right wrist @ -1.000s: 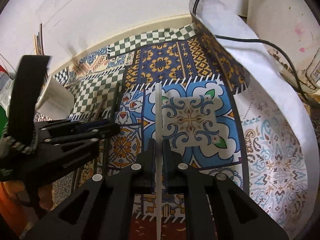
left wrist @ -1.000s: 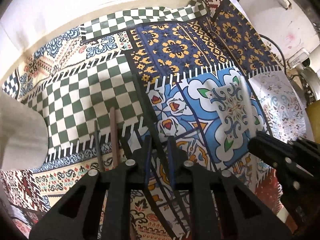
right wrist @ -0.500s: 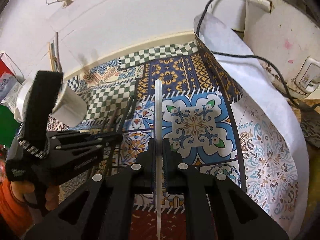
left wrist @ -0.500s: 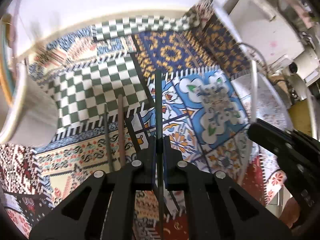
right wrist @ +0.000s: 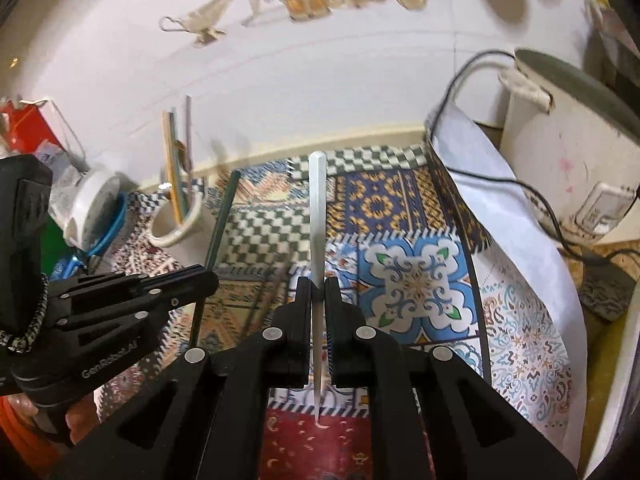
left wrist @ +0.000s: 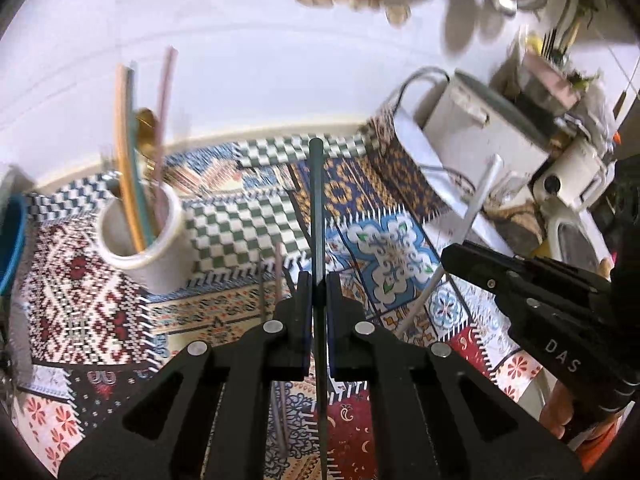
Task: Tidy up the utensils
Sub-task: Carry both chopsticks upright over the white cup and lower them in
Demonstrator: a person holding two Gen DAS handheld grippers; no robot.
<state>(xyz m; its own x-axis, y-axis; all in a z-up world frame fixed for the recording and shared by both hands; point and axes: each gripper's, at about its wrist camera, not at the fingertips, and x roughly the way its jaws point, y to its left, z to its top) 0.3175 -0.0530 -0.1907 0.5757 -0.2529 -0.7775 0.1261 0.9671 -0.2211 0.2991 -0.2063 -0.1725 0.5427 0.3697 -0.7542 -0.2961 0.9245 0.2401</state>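
Note:
My left gripper (left wrist: pixel 318 280) is shut on a dark green chopstick (left wrist: pixel 316 200), which points up and away above the patterned mat (left wrist: pixel 80 304). My right gripper (right wrist: pixel 318 284) is shut on a white chopstick (right wrist: pixel 317 216), held off the mat too. A white cup (left wrist: pixel 140 256) stands at the left on the mat with several chopsticks and a gold spoon in it. In the right wrist view the cup (right wrist: pixel 180 232) is at the far left, behind the left gripper (right wrist: pixel 210 280). Two or three loose chopsticks (left wrist: pixel 277 264) lie on the mat in front of the left gripper.
A white appliance (right wrist: pixel 560 140) with a black cable (right wrist: pixel 520 192) stands at the right. The mat's right edge (right wrist: pixel 480 168) curls up against it. A blue-rimmed container (right wrist: pixel 108 228) and a red box (right wrist: pixel 28 128) crowd the left, beside the cup. A white wall runs behind.
The left gripper closed on the green chopstick and lifted it off the mat. Both grippers rose and tilted up, bringing the cup and the wall into view.

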